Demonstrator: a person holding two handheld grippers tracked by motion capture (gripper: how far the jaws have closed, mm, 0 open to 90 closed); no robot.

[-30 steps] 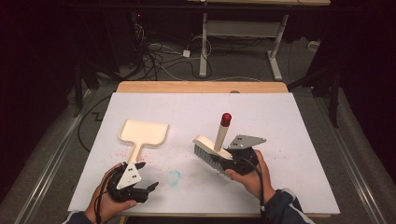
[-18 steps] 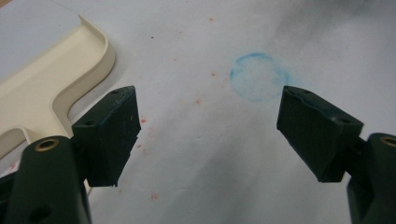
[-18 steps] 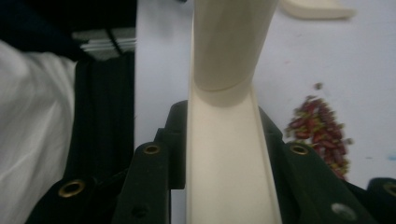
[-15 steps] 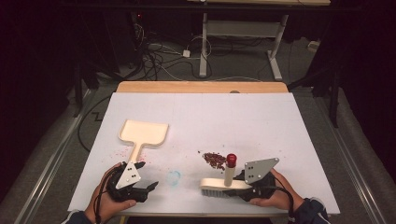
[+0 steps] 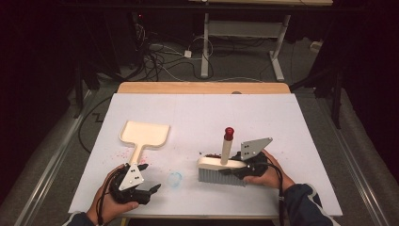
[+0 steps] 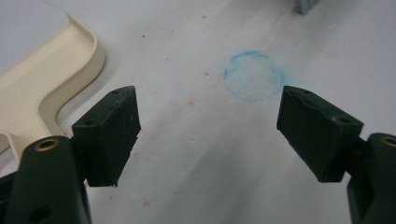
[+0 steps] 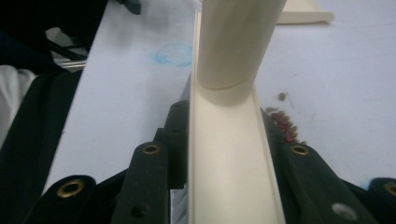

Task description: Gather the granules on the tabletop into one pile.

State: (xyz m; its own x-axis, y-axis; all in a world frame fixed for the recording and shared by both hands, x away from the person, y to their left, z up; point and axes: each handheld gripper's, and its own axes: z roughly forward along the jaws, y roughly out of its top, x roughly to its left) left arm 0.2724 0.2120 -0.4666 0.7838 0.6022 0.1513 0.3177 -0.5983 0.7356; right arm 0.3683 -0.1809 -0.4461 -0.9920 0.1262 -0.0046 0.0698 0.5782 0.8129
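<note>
The cream brush (image 5: 221,165) is clamped at its back by the right gripper (image 5: 242,170), bristles on the white table (image 5: 282,132), with dark red crumbs (image 7: 285,126) just beside it. The left gripper (image 5: 141,184) is spread wide, empty, near the empty dustpan (image 5: 143,135).
</note>
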